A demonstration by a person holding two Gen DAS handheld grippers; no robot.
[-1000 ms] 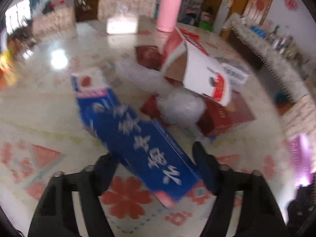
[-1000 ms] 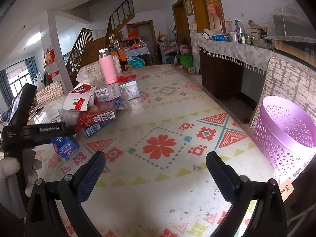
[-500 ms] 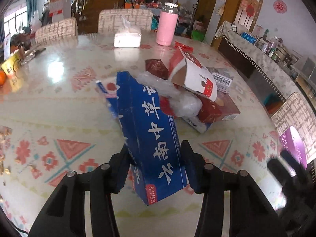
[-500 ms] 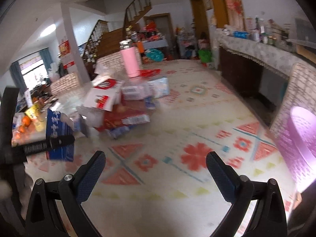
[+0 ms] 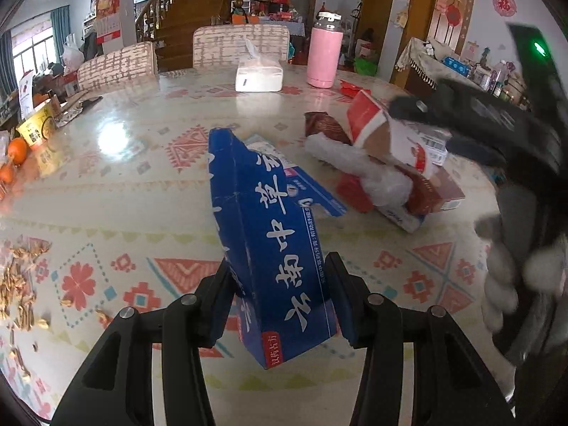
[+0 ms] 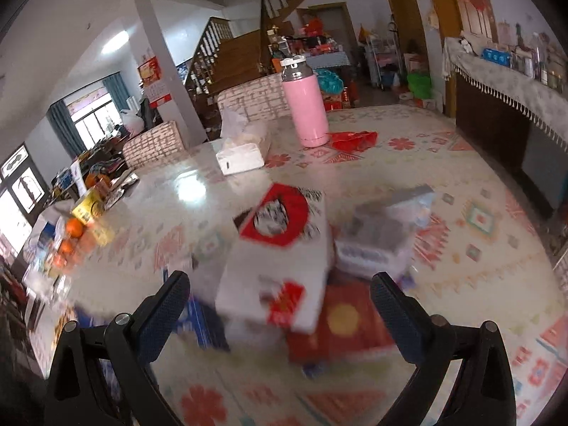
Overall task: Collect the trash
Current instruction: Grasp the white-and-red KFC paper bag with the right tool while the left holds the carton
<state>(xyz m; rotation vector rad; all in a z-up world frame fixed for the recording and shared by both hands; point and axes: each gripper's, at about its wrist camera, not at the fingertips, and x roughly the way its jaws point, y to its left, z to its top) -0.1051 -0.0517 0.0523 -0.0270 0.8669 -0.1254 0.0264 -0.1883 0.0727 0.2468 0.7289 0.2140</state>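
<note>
Through the left wrist camera, my left tool (image 5: 280, 296) had just closed and was clamping the blue carton (image 5: 264, 248), which slanted up toward twelve o'clock above the patterned tabletop (image 5: 142, 184). At two o'clock lay the trash pile, topped by a red-and-white box (image 5: 394, 135).

Through the right wrist camera, my right tool (image 6: 278, 300) stood wide open with nothing gripped; the blurred red-and-white box (image 6: 280, 255) lay at twelve o'clock between its fingers, the pink flask (image 6: 307, 106) beyond.
</note>
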